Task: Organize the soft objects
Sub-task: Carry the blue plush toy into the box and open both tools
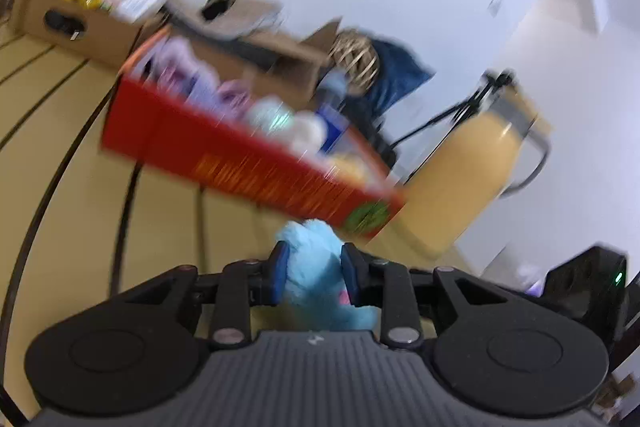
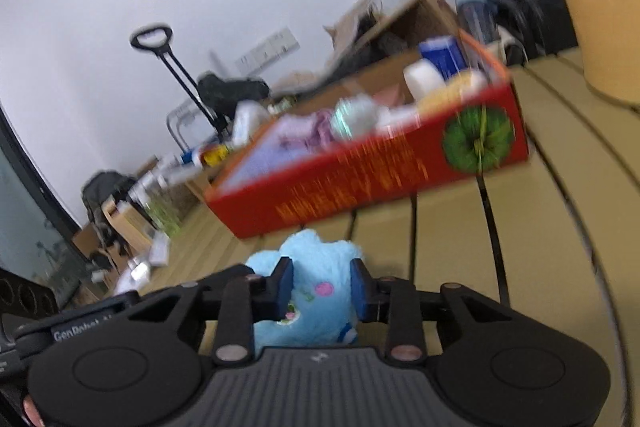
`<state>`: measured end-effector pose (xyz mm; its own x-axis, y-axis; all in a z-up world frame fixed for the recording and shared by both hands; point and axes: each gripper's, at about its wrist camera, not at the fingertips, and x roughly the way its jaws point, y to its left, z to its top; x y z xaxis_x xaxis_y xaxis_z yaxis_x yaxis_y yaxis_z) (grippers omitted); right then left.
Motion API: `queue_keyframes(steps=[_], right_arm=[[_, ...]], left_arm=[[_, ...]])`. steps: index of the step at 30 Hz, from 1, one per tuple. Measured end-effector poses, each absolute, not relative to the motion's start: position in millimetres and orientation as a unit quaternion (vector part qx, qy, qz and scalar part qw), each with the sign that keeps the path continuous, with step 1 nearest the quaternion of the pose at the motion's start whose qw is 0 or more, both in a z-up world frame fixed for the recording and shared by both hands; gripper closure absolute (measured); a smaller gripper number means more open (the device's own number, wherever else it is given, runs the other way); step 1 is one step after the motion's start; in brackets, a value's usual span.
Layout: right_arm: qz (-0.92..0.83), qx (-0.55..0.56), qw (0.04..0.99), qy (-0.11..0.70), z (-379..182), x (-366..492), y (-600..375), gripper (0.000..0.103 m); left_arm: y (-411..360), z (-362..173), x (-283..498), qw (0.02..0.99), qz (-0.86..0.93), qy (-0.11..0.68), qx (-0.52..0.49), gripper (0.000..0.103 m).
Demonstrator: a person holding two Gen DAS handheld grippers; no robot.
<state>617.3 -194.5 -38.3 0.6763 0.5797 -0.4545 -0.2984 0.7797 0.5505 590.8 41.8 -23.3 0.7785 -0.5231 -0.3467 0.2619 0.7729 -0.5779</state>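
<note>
I have the fluffy light-blue plush toy (image 1: 320, 267) pinched from both sides: my left gripper (image 1: 314, 267) and my right gripper (image 2: 322, 281) are each closed part-way onto its fur, blue pads sunk into the pile. In both views it sits low at centre frame. What matters is the red cardboard box with orange lettering (image 2: 360, 179), already filled with soft things: it lies directly ahead of both jaws, just above the toy in frame, long side facing me. Neither hand looks nearer.
</note>
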Motion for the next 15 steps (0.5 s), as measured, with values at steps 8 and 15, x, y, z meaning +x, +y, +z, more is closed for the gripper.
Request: queue_keyframes(steps=[8, 15], right_arm=[[0.245, 0.217, 0.911, 0.253, 33, 687, -217, 0.074], [0.182, 0.178, 0.933, 0.255, 21, 799, -219, 0.073]], left_arm=[[5, 57, 667, 0.939, -0.226, 0.199, -0.167, 0.078], [-16, 41, 803, 0.932, -0.205, 0.259, -0.149, 0.078]])
